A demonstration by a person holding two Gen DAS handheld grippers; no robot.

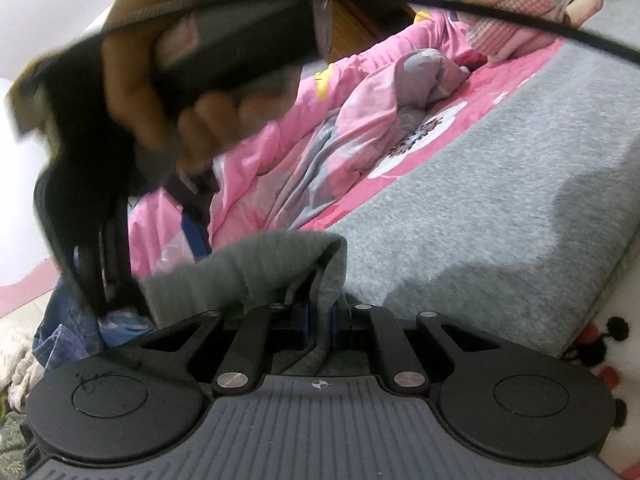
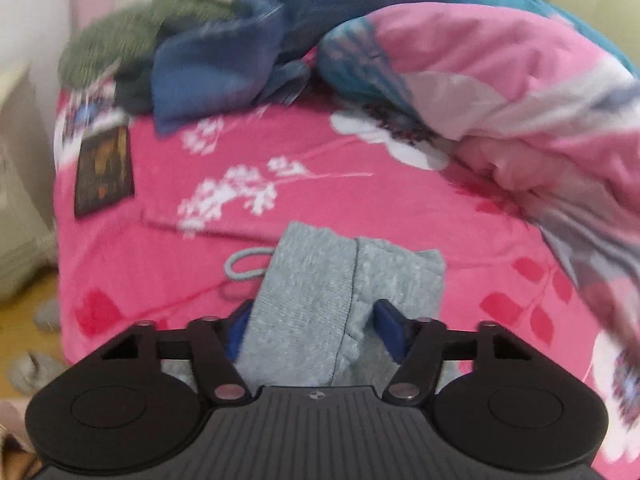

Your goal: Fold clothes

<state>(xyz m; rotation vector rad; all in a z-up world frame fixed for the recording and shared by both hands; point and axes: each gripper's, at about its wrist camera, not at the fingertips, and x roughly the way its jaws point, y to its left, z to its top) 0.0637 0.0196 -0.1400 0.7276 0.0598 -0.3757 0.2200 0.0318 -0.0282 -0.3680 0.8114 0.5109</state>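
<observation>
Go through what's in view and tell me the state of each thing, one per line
Left hand-held gripper: shut on the grey garment's edge.
Right hand-held gripper: jaws apart, grey garment between them, pads not clearly pressing.
Grey garment: part folded, seam up, cord loop lying beside it on the sheet.
Pink quilt: bunched, unfolded.
Blue cloth: crumpled in the pile.
Folded clothes: stacked at the far end.
Pink floral sheet: spread flat.

Right gripper, jaws apart, blue pads either side of grey knit garment; left pad touching, right pad contact unclear. Grey loop beside it on pink floral sheet. Behind: pink quilt, blue clothes, dark book.
</observation>
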